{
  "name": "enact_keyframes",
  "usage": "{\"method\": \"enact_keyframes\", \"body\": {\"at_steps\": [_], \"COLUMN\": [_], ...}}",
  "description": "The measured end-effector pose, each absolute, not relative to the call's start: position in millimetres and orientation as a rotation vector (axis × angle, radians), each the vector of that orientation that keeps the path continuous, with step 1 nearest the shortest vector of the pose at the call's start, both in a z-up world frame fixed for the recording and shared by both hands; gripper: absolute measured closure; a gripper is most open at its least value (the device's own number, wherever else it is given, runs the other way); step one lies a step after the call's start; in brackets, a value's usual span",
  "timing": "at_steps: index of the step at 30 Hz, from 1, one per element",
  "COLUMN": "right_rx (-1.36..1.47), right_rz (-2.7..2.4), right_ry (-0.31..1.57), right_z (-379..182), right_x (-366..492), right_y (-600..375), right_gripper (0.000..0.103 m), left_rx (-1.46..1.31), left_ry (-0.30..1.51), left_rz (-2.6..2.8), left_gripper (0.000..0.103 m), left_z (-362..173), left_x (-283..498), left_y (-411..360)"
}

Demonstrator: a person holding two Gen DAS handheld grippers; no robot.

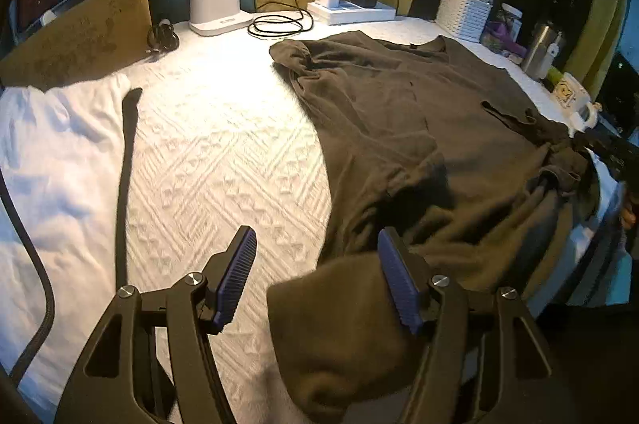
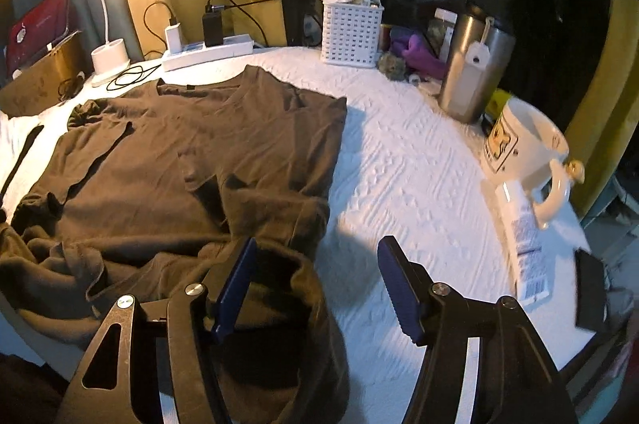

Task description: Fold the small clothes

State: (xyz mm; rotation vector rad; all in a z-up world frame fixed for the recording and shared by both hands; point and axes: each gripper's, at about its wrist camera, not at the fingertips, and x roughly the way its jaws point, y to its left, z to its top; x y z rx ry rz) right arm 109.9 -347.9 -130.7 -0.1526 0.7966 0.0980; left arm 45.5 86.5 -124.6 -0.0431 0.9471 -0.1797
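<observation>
A dark olive-brown T-shirt [image 1: 419, 112] lies spread on the white textured cover [image 1: 219, 144], neckline toward the far side and its near hem rumpled. In the left wrist view my left gripper [image 1: 317, 280] is open; a folded corner of the shirt lies between its blue pads, against the right pad [image 1: 399, 284] and well apart from the left one. In the right wrist view the same T-shirt [image 2: 199, 144] fills the left half. My right gripper [image 2: 317, 290] is open over its bunched near corner; cloth lies by the left pad [image 2: 235, 288], and the right pad is over bare cover.
A white cloth [image 1: 52, 164] and a dark strap [image 1: 126, 164] lie at the left. Along the back stand a lamp base [image 1: 213, 6], power strip [image 1: 351, 10], white basket [image 2: 351, 32] and steel tumbler [image 2: 475, 76]. A mug [image 2: 523, 144] and tube [image 2: 527, 256] sit at the right edge.
</observation>
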Motion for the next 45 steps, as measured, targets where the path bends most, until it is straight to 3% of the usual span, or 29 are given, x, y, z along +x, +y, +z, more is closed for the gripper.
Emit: {"method": "enact_keyframes", "body": {"at_steps": [8,14,18,19,22,23,36,45], "right_rx": [-0.22,-0.21,-0.202,-0.191,-0.171,-0.187,-0.137,-0.096], "right_rz": [0.113,0.121,0.145,0.157,0.213,0.211,0.138,0.066], "right_ry": [0.849,0.898,0.923,0.922,0.923,0.915,0.753,0.816], "right_z": [-141,-155,-163,-164,-167,-167,-110,-144], "right_x": [124,121,111,108,96,92,42,16], "right_y": [-326,-326,-329,-331,-327,-324,-353,-376], "right_gripper": [0.038,0.038,0.042,0.062,0.082,0.084,0.087,0.087], "left_rx": [-0.126,-0.098,-0.081,-0.084,-0.082,-0.083,-0.027,0.003], "left_ry": [0.953,0.96,0.92,0.899,0.82,0.8,0.576,0.806], "left_rz": [-0.162,-0.234,-0.245,-0.247,-0.257,-0.259,-0.321,-0.328], "left_gripper": [0.042,0.076,0.086,0.087,0.088,0.088,0.092,0.092], "left_z": [-141,-145,-137,-134,-118,-112,-53,-116], "left_x": [42,33,24,22,14,13,-14,-12], "left_y": [95,81,75,74,70,70,65,71]}}
